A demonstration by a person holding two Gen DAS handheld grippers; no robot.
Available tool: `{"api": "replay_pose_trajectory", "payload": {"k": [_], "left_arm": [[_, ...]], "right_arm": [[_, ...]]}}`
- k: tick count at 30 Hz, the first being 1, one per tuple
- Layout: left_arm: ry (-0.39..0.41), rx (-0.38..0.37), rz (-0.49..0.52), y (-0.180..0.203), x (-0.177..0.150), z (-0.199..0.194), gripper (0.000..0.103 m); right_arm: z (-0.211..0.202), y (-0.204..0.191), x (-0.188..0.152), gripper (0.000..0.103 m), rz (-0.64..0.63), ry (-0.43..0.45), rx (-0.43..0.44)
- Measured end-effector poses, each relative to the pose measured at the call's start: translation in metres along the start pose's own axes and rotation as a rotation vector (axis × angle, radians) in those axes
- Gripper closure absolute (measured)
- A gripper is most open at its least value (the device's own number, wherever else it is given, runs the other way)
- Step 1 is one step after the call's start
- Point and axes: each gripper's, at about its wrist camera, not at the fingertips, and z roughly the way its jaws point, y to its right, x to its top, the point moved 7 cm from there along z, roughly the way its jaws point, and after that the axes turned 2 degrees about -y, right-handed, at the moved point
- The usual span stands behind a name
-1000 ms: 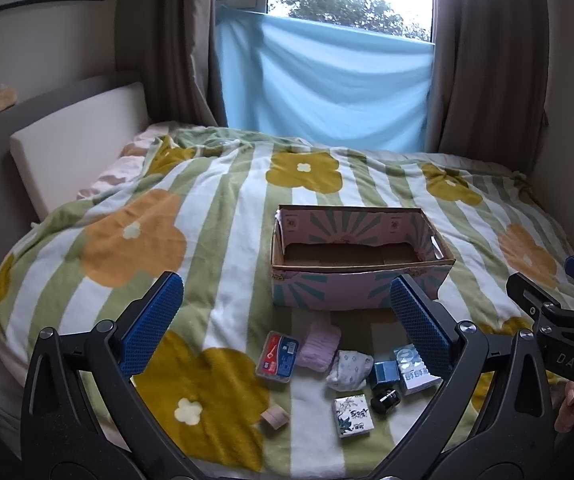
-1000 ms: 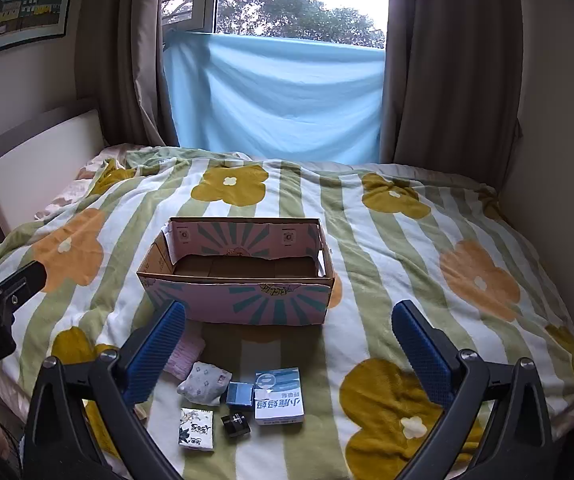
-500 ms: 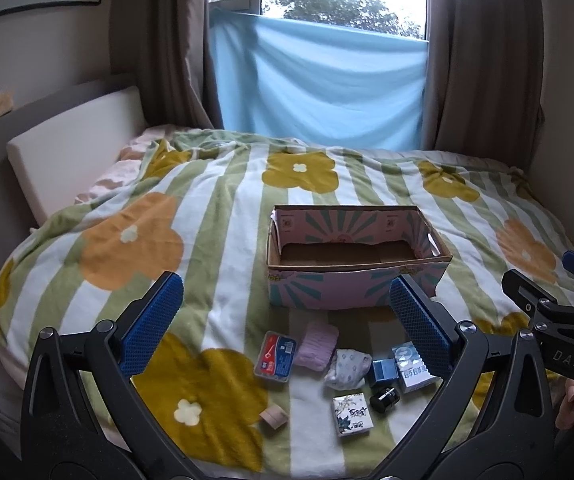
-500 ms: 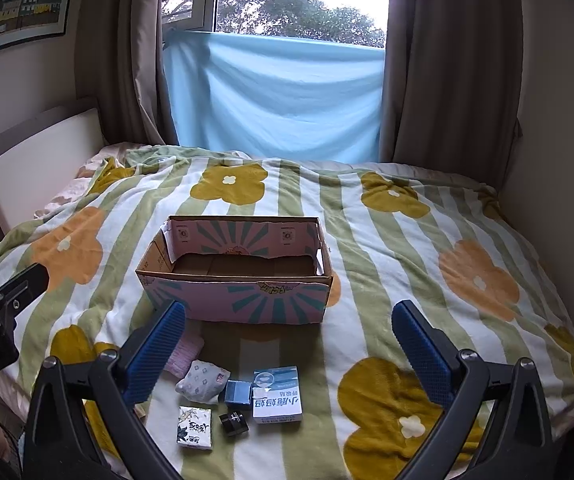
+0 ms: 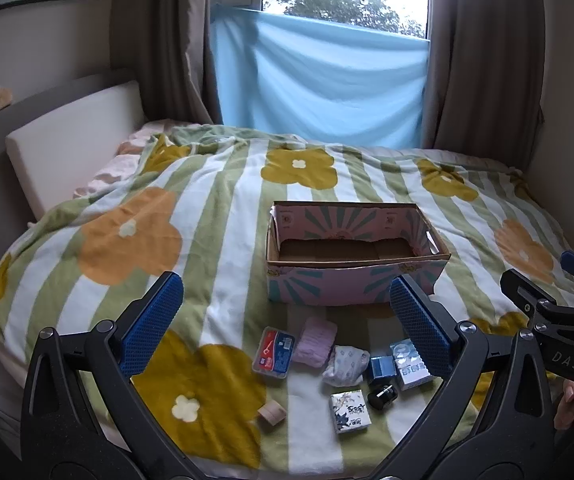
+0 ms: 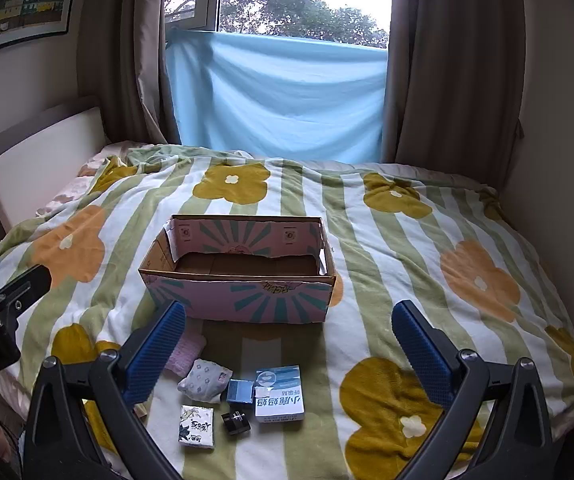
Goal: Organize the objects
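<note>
An open pink cardboard box (image 5: 351,276) (image 6: 243,280) with teal rays stands empty on the flowered bed. Small items lie on the blanket in front of it: a red-blue case (image 5: 274,353), a pink cloth (image 5: 315,342), a patterned pouch (image 5: 345,364) (image 6: 204,378), a small blue box (image 6: 240,391), a white-blue carton (image 6: 279,394), a black clip (image 6: 236,422), a patterned card box (image 6: 197,428) and a wooden block (image 5: 272,413). My left gripper (image 5: 287,328) and right gripper (image 6: 289,356) are open and empty, hovering above these items.
The striped blanket (image 6: 427,280) with yellow and orange flowers covers the bed. A white headboard cushion (image 5: 71,160) is at the left. Brown curtains and a blue cloth (image 6: 279,96) hang at the window behind. A wall is close on the right.
Both grippers have drawn back and risen slightly, so the box and items sit a little farther off. Nothing has been taken hold of.
</note>
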Motion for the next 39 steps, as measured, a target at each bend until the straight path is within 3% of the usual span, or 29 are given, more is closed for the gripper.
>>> {"api": "replay_pose_trajectory", "payload": {"k": [39], "left_arm": [[0.005,0.042,-0.037,-0.0032,0.0060,-0.0007,0.000]], "right_arm": [[-0.0022,-0.0055,0.0069,0.001,-0.023,0.012,0.021]]}}
